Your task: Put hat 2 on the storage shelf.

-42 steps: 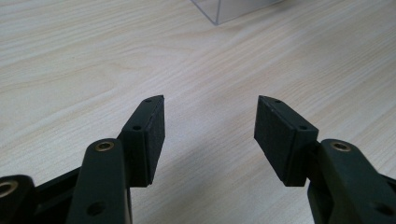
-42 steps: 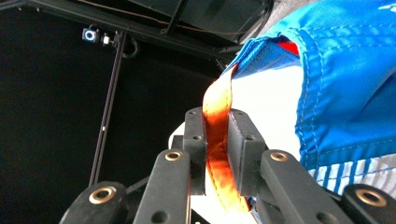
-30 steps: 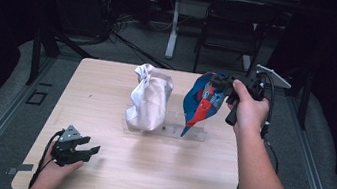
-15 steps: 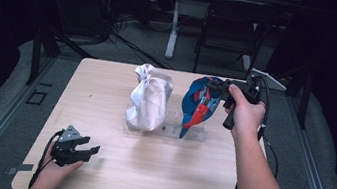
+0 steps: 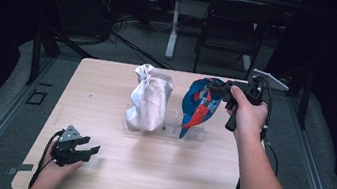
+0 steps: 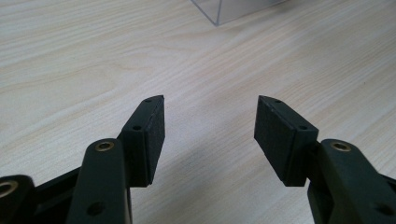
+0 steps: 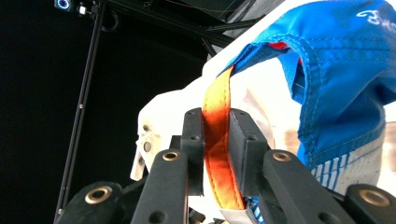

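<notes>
A blue and red cap (image 5: 200, 104) hangs above a clear plastic stand (image 5: 176, 128) right of the table's middle. My right gripper (image 5: 219, 88) is shut on the cap's orange strap (image 7: 217, 140), which runs up between the jaws to the blue fabric (image 7: 336, 74). To its left a white cap (image 5: 147, 102) sits on the same stand. My left gripper (image 5: 88, 151) rests open on the table near the front left corner, and its pads (image 6: 152, 135) have bare wood between them.
A corner of the clear stand (image 6: 224, 11) lies ahead of the left gripper. The wooden table (image 5: 106, 90) has bare room at left and front. A black chair (image 5: 232, 28) and a white post (image 5: 173, 24) stand behind the table.
My right gripper has drawn slightly right and down with the blue and red cap in it. The left gripper has stayed put.
</notes>
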A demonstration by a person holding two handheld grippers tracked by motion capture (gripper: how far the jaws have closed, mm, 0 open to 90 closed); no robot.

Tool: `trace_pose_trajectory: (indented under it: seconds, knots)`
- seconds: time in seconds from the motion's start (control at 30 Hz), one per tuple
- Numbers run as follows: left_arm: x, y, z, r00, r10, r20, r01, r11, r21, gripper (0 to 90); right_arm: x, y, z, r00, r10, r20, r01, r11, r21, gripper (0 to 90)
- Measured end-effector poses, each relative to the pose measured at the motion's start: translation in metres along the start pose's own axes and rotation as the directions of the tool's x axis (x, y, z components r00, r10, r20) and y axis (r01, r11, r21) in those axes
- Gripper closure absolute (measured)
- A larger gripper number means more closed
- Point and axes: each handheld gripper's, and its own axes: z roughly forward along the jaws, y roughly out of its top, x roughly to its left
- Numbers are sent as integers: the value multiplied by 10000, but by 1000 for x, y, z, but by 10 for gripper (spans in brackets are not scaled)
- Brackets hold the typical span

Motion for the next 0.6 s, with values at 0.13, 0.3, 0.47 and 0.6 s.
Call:
trace_pose_trajectory:
  seconds: [0.13,0.3,0.47,0.6]
  knots:
    - [0,0,0,10000,6,-30,-6,10000,-13,436,1,0,-6,10000,-59,-50,58,9999,-122,751]
    - [0,0,-1,10000,10,-42,-10,10000,-19,436,2,-1,-13,9994,-328,135,331,9992,-214,712]
    - [0,-1,0,9999,-74,-100,73,9999,-88,436,2,-5,-19,9942,-910,578,916,9958,-89,679]
    - [0,-1,1,9999,-67,-121,66,10000,-68,436,1,-11,-25,9866,-1339,935,1346,9909,-18,645]
